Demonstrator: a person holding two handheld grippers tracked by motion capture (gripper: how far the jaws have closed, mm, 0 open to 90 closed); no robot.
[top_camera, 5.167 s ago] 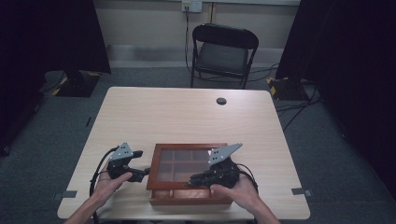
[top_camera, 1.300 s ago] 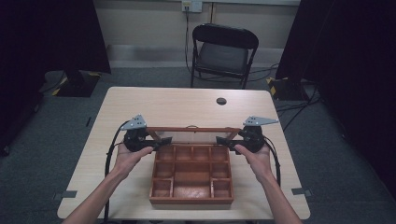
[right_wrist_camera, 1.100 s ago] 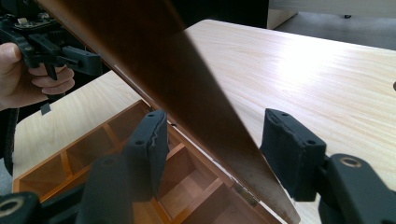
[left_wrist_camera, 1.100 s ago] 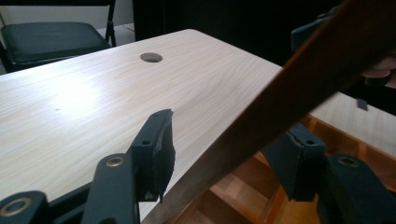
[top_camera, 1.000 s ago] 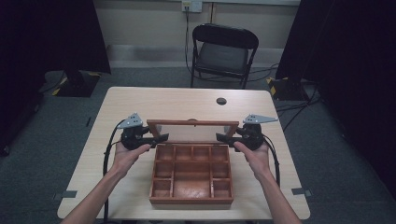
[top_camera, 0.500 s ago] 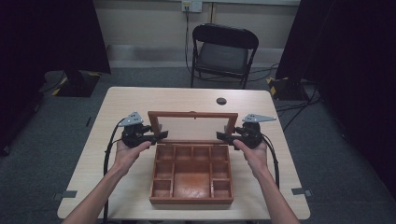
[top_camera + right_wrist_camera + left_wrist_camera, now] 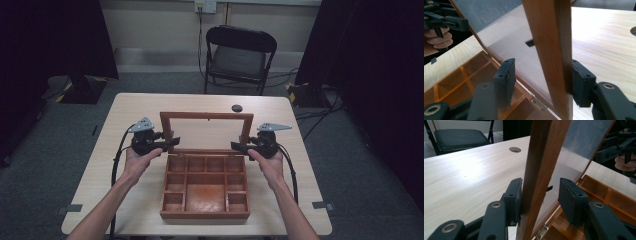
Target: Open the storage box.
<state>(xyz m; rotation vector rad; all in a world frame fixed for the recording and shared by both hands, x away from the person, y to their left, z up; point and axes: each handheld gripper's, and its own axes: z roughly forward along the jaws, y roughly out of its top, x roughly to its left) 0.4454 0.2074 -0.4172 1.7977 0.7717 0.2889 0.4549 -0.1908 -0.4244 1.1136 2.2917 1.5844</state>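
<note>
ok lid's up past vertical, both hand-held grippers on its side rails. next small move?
Probably ease the lid a little further back until its hinges hold it, then let go. It stands open behind the box, each side rail between the jaws of the left hand-held gripper and right hand-held gripper, one pad of each off the wood.

Both forearms reach up to the lid (image 7: 205, 116), one on each side. The left hand (image 7: 141, 159) holds the left gripper (image 7: 173, 142) level at the lid's left edge. Its jaws have just been closing around that edge, with one pad touching and one just off. The right hand (image 7: 266, 161) holds the right gripper (image 7: 235, 146) the same way at the right edge: one pad touching, one apart.
</note>
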